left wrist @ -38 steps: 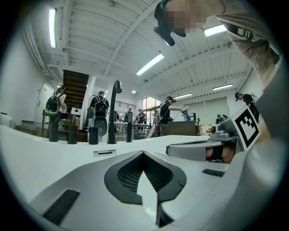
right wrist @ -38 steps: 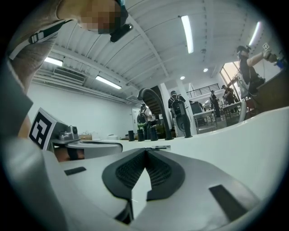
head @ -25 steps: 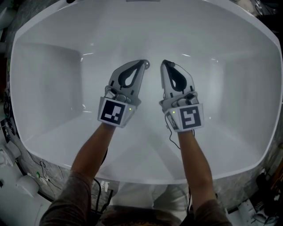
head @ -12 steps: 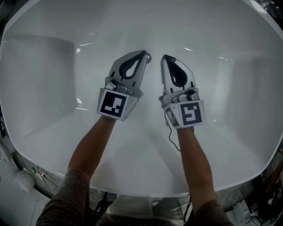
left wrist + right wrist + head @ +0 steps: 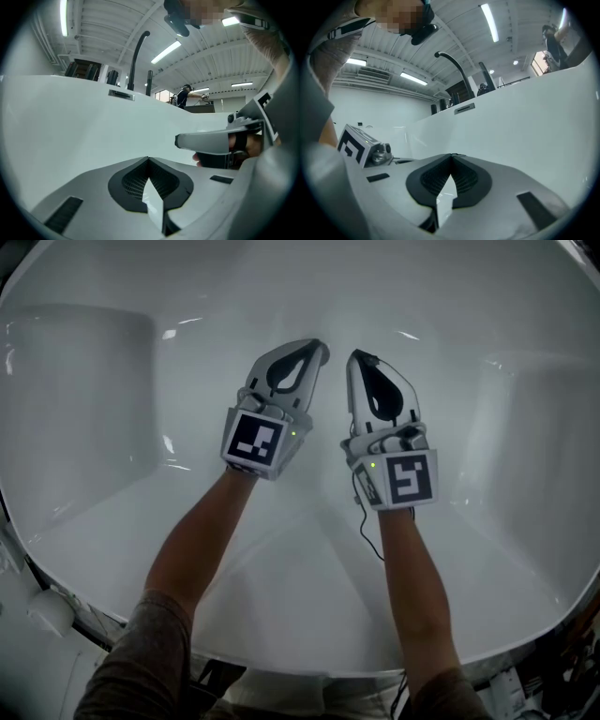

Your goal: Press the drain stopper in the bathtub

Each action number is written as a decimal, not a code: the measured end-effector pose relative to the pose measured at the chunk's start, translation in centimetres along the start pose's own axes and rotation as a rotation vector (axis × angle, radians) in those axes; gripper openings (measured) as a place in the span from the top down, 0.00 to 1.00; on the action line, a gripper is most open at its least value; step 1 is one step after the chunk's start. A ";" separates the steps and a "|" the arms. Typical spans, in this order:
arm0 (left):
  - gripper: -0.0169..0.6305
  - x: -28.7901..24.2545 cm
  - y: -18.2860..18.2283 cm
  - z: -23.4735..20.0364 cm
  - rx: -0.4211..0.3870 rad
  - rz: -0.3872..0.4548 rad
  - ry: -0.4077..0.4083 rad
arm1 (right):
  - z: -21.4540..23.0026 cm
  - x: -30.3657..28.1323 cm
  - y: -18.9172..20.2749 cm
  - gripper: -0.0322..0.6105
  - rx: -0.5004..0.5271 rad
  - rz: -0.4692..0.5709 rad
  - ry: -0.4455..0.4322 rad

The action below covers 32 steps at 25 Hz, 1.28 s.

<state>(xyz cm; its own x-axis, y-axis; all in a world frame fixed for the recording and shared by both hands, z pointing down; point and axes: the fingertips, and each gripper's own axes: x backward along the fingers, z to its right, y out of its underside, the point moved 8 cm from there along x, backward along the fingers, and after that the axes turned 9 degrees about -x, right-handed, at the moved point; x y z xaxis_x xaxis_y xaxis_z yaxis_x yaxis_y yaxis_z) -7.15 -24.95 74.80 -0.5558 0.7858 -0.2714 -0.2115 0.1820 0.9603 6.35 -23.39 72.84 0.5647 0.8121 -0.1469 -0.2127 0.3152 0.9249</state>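
Head view shows both arms reaching down into the bathtub. The left hand-held gripper and the right hand-held gripper are side by side, low over the bathtub's floor, tips aimed toward its far wall. A small grey rounded shape right at the left tip is most likely the drain stopper — it sits on the bathtub floor about midway across, mostly covered by that tip. The left one seems held nose-down so that its closed tip can serve as a blunt pusher. The right one appears merely parked alongside, apart from the stopper and out of the way.

Left gripper view shows its jaws brought fully together at the tip, with only a small diamond-shaped gap behind and nothing between them. Whether the tip actually touches the stopper cannot be told, since the stopper lies outside that view. Right gripper view shows the same — jaws closed tip to tip, nothing gripped. They face the bathtub's white wall, with a dark curved spout rising behind the bathtub's rim.
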 end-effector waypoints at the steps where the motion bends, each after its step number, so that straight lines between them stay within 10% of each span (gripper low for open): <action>1: 0.97 -0.3 0.7 -0.1 0.011 -0.018 -0.002 | 0.0 0.1 0.3 0.95 -0.001 -0.003 0.003; 32: 0.97 -9.0 19.3 -1.4 0.247 -0.714 0.016 | -0.1 -0.1 2.8 0.95 -0.050 -0.046 0.016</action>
<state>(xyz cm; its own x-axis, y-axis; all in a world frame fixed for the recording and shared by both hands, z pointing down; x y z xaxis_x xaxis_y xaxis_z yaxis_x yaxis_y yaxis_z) -7.36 -29.29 95.69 -0.3635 0.4189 -0.8321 -0.3394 0.7723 0.5371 5.58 -22.56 75.40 0.5619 0.8039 -0.1948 -0.2269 0.3763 0.8983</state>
